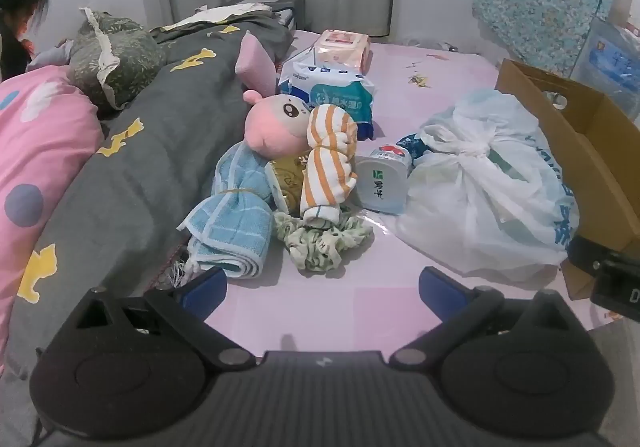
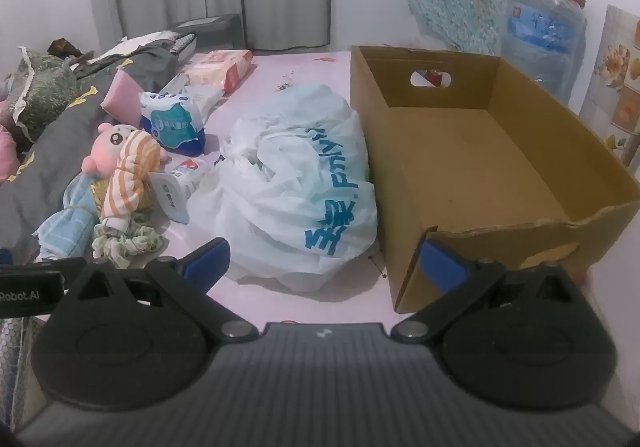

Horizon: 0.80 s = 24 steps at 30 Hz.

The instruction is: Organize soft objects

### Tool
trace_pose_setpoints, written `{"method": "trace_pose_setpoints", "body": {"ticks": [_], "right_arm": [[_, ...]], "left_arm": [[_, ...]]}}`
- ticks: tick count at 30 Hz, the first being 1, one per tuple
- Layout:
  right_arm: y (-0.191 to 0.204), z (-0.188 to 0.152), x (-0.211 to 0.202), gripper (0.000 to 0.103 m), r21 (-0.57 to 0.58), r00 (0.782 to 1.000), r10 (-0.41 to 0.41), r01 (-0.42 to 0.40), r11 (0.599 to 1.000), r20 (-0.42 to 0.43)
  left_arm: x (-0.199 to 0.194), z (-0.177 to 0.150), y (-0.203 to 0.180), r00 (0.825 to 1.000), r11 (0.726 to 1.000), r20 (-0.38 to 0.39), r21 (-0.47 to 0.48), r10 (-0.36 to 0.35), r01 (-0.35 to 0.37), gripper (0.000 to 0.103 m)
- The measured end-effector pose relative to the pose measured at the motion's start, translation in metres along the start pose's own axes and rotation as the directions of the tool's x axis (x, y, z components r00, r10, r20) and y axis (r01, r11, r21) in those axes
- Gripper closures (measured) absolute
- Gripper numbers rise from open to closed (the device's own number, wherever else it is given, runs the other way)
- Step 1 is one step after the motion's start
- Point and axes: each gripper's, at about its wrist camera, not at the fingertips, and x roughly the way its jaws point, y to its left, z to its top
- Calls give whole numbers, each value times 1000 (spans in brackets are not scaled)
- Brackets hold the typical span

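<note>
Nothing is being held yet: left gripper [image 1: 322,289] and right gripper [image 2: 324,261] fingers are spread, empty. Soft toys and towels [image 1: 280,175] are lying piled on the bed [image 1: 340,311]; the cardboard box [image 2: 472,167] is sitting empty.

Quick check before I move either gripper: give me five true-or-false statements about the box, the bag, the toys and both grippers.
1. The cardboard box holds nothing. True.
2. The left gripper grips the blue towel. False: it is open, holding nothing.
3. The white plastic bag lies beside the box, outside it. True.
4. The orange-striped cloth rests against the pink plush doll. True.
5. The right gripper is shut on the bag. False: it is open.
</note>
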Motion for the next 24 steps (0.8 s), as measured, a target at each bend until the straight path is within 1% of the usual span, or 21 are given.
{"method": "trace_pose_setpoints", "body": {"ticks": [8, 24], "right_arm": [[-1, 0, 1, 1, 0, 1000, 11, -11, 1000, -8], [0, 0, 2, 1, 2, 1000, -6, 6, 1000, -20]], "left_arm": [[-4, 3, -4, 1000, 1000, -1, -4, -2, 2, 0], [1, 2, -2, 1000, 1000, 3, -7, -20, 20, 0]]}}
